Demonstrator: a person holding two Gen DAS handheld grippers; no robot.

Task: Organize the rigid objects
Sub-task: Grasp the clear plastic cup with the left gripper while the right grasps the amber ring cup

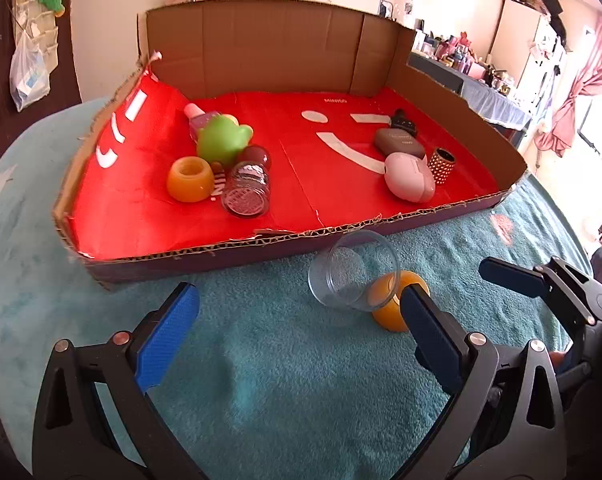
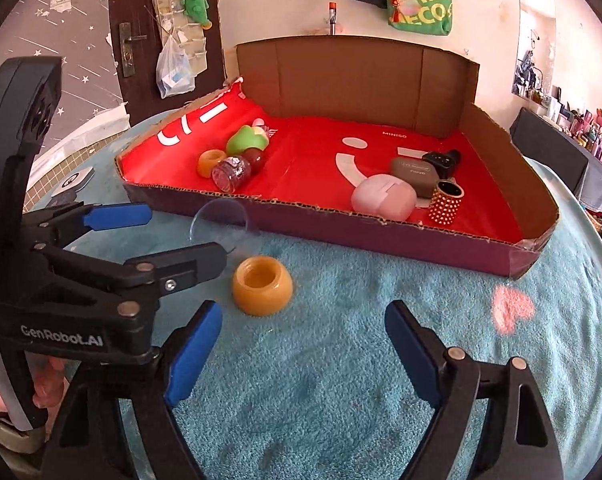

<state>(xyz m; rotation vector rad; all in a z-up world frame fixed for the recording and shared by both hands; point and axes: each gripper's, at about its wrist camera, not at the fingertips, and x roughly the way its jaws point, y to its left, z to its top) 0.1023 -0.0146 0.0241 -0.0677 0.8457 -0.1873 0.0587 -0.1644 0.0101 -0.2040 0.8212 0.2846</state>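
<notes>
Both grippers released, empty: left gripper (image 1: 301,320), right gripper (image 2: 303,340). Orange pot (image 2: 262,285) and clear cup (image 1: 351,272), touching, lay on teal towel near cardboard tray (image 1: 229,248). Step judged: collecting stragglers. Next: right gripper closes around pot, lifts over near wall.

The left black claw with blue finger pads (image 1: 297,338) hovers with its fingers spread wide apart, gripping nothing. The right black claw with blue pads (image 2: 303,354) is likewise wide open and empty. Both point forward, the left one just beside the right, their tips apart.
</notes>
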